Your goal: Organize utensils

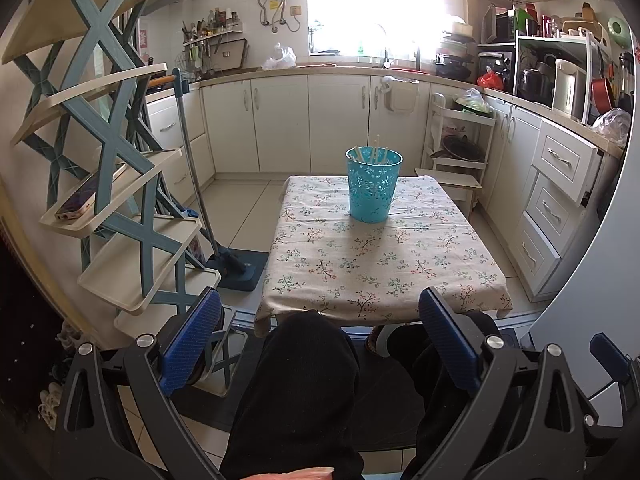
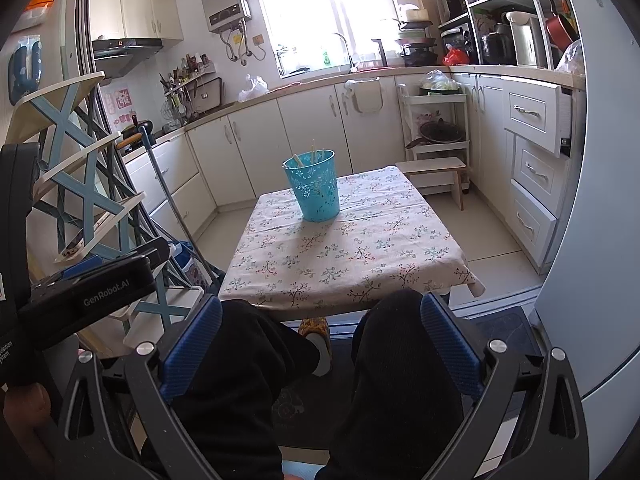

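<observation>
Nearest of all, the left gripper (image 1: 320, 340) hangs low over the person's lap with its blue ribbed fingers (image 1: 192, 344) spread wide and nothing between them but the black-trousered knees (image 1: 296, 380). The right gripper (image 2: 320, 340) sits just beside it, its blue pads (image 2: 452, 344) equally far apart and gripping nothing; in the right wrist view the black body of the left gripper shows at the near left edge.

Just beyond both grippers stands a low square table under a cream cloth printed with small floral sprigs (image 1: 380, 264), its near edge right above the knees. The cloth is bare on the near half. Toward the far side, close to the middle of the table, stands a turquoise perforated plastic bucket (image 1: 373, 188), upright, well apart from either gripper and straight ahead of them. Several pale wooden chopsticks (image 1: 376, 150) lean inside it, their tips poking above the rim.

To the left of the table rises a cream-and-blue tiered plastic shelf rack (image 1: 108, 152) with a phone (image 1: 86, 196) lying on one shelf, and a flat mop (image 1: 236, 268) rests beside it. On the far side run white kitchen cabinets (image 1: 312, 120) under a bright window.
</observation>
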Demonstrator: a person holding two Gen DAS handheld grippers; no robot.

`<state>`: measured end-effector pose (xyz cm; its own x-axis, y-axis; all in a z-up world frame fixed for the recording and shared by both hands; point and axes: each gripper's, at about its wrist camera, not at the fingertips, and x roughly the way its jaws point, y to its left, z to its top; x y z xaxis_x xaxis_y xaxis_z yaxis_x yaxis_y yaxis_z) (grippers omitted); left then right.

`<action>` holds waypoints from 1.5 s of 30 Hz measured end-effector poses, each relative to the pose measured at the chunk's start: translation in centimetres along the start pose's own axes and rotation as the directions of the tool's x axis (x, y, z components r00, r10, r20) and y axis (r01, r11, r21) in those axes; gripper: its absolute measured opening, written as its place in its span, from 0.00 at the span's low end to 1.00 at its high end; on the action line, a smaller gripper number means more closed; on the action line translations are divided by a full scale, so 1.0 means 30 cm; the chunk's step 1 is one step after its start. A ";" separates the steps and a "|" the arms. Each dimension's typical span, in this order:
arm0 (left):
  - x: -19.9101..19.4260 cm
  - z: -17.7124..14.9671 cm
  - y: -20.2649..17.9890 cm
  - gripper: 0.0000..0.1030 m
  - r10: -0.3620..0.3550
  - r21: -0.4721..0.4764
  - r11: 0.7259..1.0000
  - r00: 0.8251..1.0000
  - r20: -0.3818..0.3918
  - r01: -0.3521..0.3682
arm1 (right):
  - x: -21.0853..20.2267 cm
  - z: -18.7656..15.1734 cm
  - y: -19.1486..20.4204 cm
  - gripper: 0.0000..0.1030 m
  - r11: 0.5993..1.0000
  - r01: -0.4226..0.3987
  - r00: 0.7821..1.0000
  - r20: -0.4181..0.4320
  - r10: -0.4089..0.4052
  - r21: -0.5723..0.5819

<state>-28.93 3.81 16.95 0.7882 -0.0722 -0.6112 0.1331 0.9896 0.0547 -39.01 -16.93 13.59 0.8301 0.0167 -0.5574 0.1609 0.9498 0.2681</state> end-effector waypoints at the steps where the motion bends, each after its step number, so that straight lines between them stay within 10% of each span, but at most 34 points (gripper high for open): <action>1: 0.000 0.000 0.000 0.92 -0.001 0.000 1.000 1.000 0.000 0.001 | -0.001 -0.002 -0.002 0.93 1.000 0.000 1.000 -0.001 0.000 -0.001; 45: -0.004 -0.018 0.029 0.92 -0.018 -0.007 1.000 0.999 0.049 0.019 | 0.011 -0.030 0.012 0.93 1.000 0.000 1.000 -0.023 0.000 -0.002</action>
<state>-29.23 4.75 16.66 0.8142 -0.0962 -0.5725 0.1434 0.9890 0.0376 -39.15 -16.28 12.78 0.8173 0.0236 -0.5758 0.1600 0.9506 0.2661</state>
